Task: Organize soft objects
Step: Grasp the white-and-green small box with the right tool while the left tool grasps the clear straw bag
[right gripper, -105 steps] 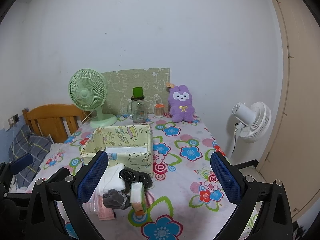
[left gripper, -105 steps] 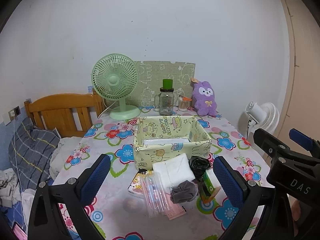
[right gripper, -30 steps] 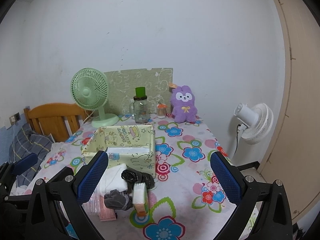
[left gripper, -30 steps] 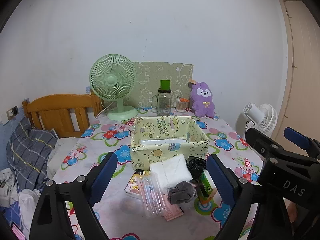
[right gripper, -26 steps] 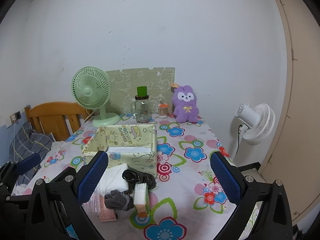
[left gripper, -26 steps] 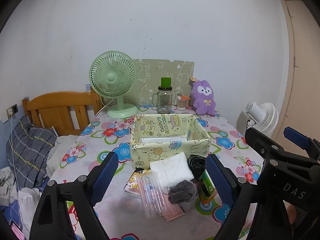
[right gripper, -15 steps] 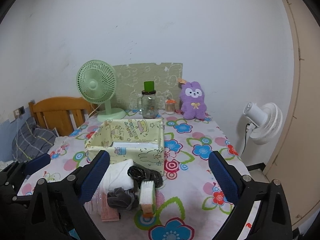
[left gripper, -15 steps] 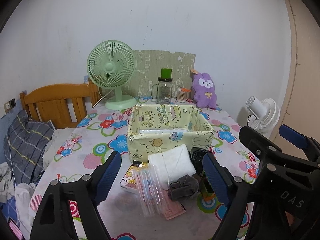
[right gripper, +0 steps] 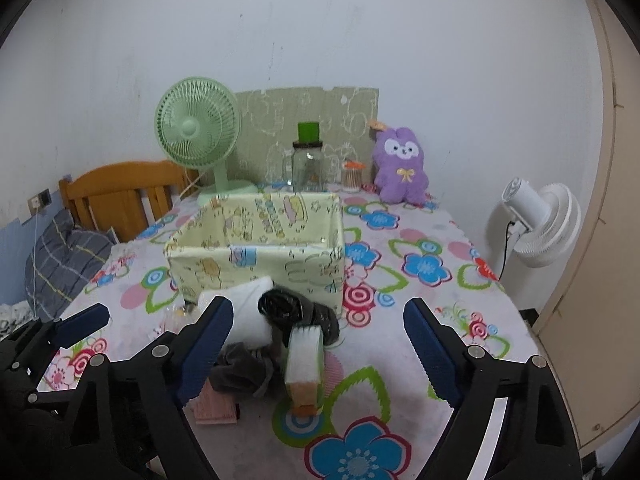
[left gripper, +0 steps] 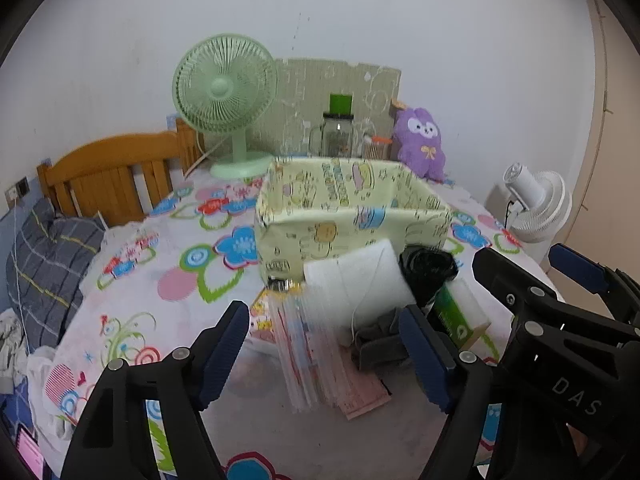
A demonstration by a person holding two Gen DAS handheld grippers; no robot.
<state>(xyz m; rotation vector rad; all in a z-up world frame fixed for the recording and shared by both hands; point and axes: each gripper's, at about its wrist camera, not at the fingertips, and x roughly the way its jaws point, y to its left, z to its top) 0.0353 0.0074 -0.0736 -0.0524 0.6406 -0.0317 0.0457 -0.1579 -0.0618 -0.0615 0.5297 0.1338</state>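
A pile lies in front of the yellow printed fabric box (left gripper: 352, 216) (right gripper: 260, 240): a white folded cloth (left gripper: 356, 280) (right gripper: 248, 312), a black crumpled bundle (left gripper: 428, 268) (right gripper: 296, 312), a grey cloth (left gripper: 380, 340) (right gripper: 240, 372), a green-and-white carton (left gripper: 460, 312) (right gripper: 304, 360) and a clear plastic packet (left gripper: 304, 348). My left gripper (left gripper: 324, 354) hovers above the packet and grey cloth, its jaws closing with nothing pressed between them. My right gripper (right gripper: 316, 346) hovers over the carton, also closing on nothing. A purple plush (left gripper: 420, 148) (right gripper: 400, 168) sits at the back.
A green desk fan (left gripper: 224, 92), a glass jar with a green lid (left gripper: 338, 136) and a board stand against the wall. A wooden bed frame (left gripper: 108, 176) and bedding are left of the flowered table (left gripper: 180, 264). A white fan (right gripper: 540, 224) stands beyond its right edge.
Both grippers have sunk toward the pile and tilted further down, so the objects look larger. The jaws of each have narrowed. Nothing on the table has moved.
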